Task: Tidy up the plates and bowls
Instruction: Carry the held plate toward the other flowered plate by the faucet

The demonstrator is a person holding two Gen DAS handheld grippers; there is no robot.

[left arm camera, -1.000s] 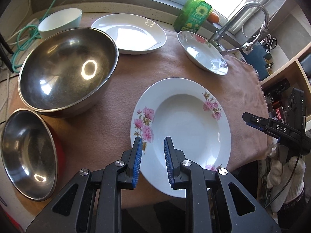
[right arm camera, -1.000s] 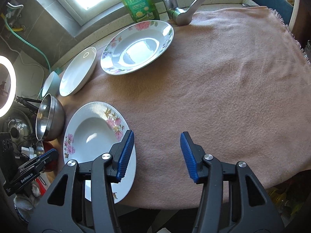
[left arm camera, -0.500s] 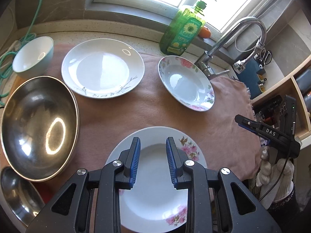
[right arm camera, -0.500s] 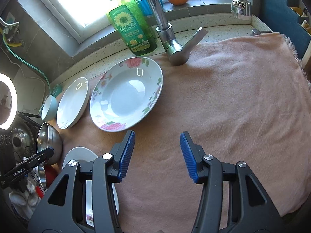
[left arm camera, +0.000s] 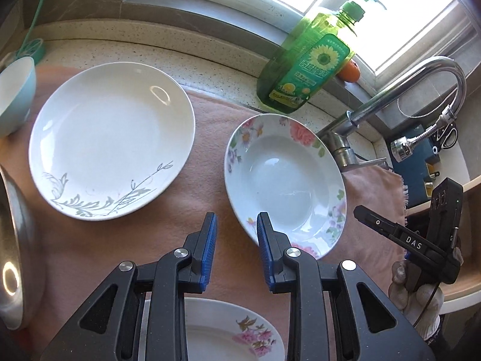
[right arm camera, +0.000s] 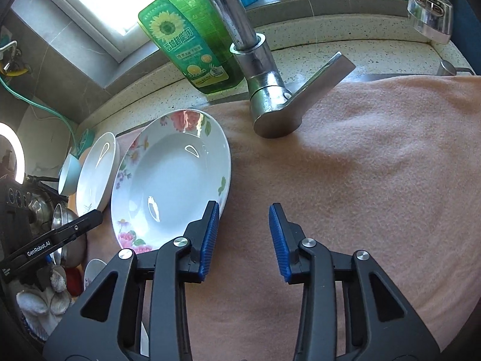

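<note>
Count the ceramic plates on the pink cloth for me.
3: the white plate with grey leaves at the left, the deep floral plate near the faucet, and a pink-flowered plate partly hidden below the left hand-held gripper.

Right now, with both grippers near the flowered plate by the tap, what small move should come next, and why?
Probably ease the left gripper forward onto the flowered plate's near rim. Nothing is between its pads, and the rim lies just ahead. The right gripper is closing over bare cloth.
</note>
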